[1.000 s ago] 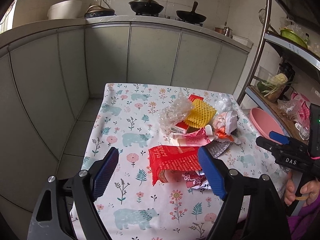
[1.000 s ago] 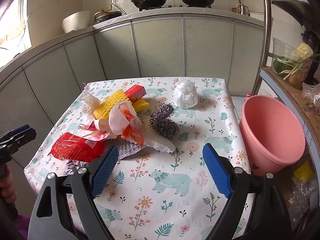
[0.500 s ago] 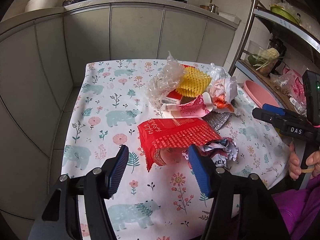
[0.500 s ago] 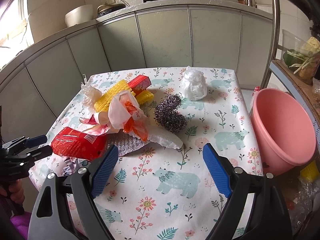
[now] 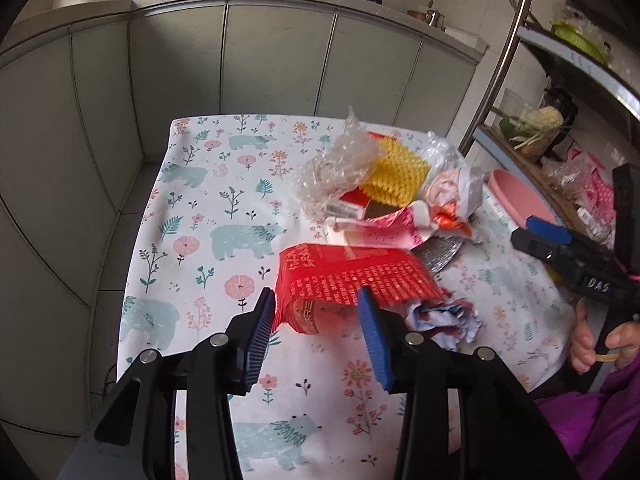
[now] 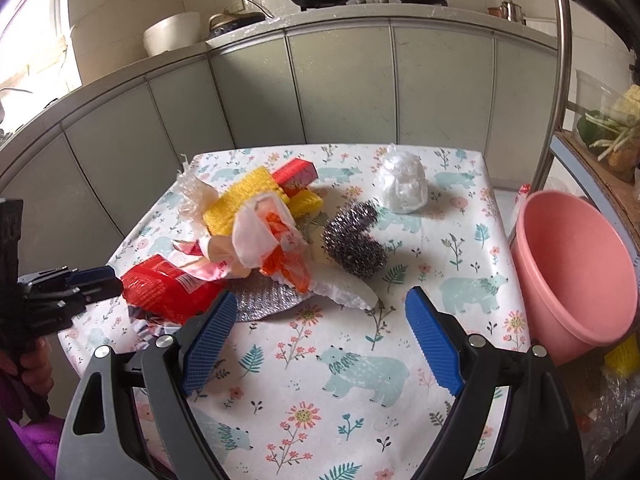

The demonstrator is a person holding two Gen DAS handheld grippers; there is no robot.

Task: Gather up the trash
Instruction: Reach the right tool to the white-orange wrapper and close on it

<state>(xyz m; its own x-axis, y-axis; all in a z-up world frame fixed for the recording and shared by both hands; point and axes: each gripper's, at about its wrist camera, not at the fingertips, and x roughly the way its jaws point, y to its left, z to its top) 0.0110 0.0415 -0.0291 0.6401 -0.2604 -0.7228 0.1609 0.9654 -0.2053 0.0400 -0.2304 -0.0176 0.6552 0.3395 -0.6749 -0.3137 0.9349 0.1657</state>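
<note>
A heap of trash lies on the floral tablecloth point(image 5: 224, 200). It holds a red snack wrapper point(image 5: 352, 276), a yellow foam net point(image 5: 396, 176), clear crinkled plastic point(image 5: 340, 160) and crumpled paper point(image 5: 440, 316). My left gripper point(image 5: 316, 300) is low over the table, its jaws closing with the near end of the red wrapper point(image 6: 168, 288) between the blue pads; I see no firm pinch. My right gripper point(image 6: 322, 298) hovers open and holds nothing, above bare cloth in front of a steel scourer point(image 6: 352, 236) and a white plastic bag ball point(image 6: 402, 184).
A pink basin point(image 6: 576, 272) stands off the table's right edge, beside a metal shelf rack point(image 5: 504, 64) with vegetables. Grey cabinets point(image 6: 344, 88) with pans on top run behind the table. A hand and purple sleeve point(image 5: 592, 400) hold the right gripper.
My left gripper has come down and forward to the red wrapper, and its jaws have narrowed around the wrapper's near end. The right gripper has hardly moved and stays wide open.
</note>
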